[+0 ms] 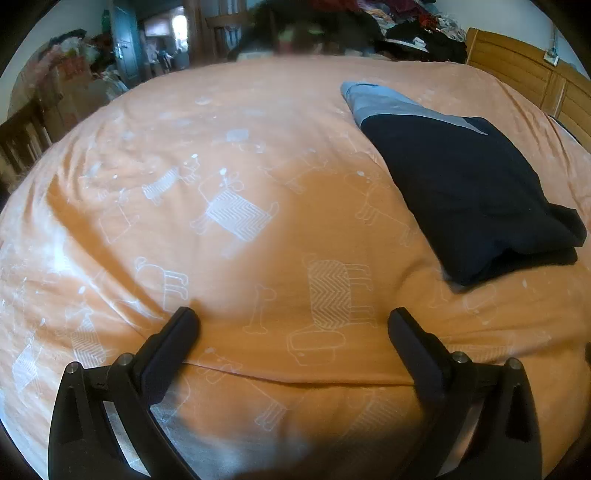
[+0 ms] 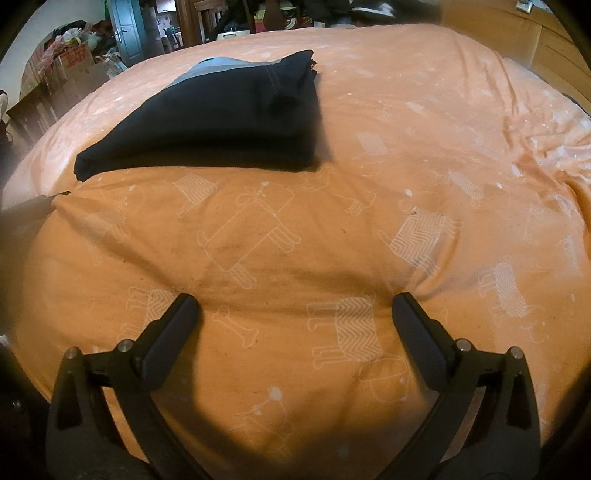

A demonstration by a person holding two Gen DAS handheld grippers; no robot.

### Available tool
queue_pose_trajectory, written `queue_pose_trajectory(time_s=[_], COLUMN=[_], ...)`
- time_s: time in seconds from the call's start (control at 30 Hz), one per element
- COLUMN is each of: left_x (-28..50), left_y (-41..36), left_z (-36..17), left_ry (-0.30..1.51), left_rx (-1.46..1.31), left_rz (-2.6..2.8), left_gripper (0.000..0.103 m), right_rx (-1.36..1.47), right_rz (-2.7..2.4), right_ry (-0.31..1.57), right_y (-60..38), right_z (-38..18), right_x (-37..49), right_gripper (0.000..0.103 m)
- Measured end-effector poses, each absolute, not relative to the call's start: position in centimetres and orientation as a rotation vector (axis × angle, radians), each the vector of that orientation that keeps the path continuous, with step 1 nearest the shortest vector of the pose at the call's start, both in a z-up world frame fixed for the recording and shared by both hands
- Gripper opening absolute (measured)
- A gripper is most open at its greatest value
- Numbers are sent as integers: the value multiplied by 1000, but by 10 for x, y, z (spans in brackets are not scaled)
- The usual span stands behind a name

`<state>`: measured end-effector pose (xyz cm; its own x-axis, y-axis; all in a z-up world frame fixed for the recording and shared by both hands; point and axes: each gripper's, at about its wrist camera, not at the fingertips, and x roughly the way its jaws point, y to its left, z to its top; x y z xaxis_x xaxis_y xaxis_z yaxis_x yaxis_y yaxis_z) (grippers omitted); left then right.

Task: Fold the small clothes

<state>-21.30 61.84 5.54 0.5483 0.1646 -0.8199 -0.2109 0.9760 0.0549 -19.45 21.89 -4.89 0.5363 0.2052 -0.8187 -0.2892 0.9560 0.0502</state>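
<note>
- Garment [image 1: 469, 192]: dark navy with a pale blue band at its far end, already folded into a thick, stacked rectangle, lying on the bed well ahead of both claws.
- Risk, as I judge it: the near corner looks loose and layered, so a pinch that catches only the top layer would peel the fold open; a pinch set too deep would drag the sheet up as well.
- Orange sheet [image 2: 258, 229], printed with white dogs and bones, is wrinkled and soft, so the stack may slide or slump if pushed.
- Left claw [image 1: 291, 321] stands wide open and empty, low over the sheet.
- Right claw [image 2: 295, 306] likewise gapes, holding nothing.
- Heap of clothes [image 1: 406, 22] lies beyond the bed's far edge.
</note>
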Motion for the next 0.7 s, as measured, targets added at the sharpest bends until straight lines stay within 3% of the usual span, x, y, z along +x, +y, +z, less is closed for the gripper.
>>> queue_pose_trajectory(time_s=[0.7], left_x=[-212], left_y=[620], left_z=[54], left_ry=[963], left_rx=[-54], left_rz=[220], left_gripper=[103], right_rx=[-85], right_rz=[301], right_ry=[954], right_y=[219], right_z=[-49], right_x=[-195], right_gripper=[103])
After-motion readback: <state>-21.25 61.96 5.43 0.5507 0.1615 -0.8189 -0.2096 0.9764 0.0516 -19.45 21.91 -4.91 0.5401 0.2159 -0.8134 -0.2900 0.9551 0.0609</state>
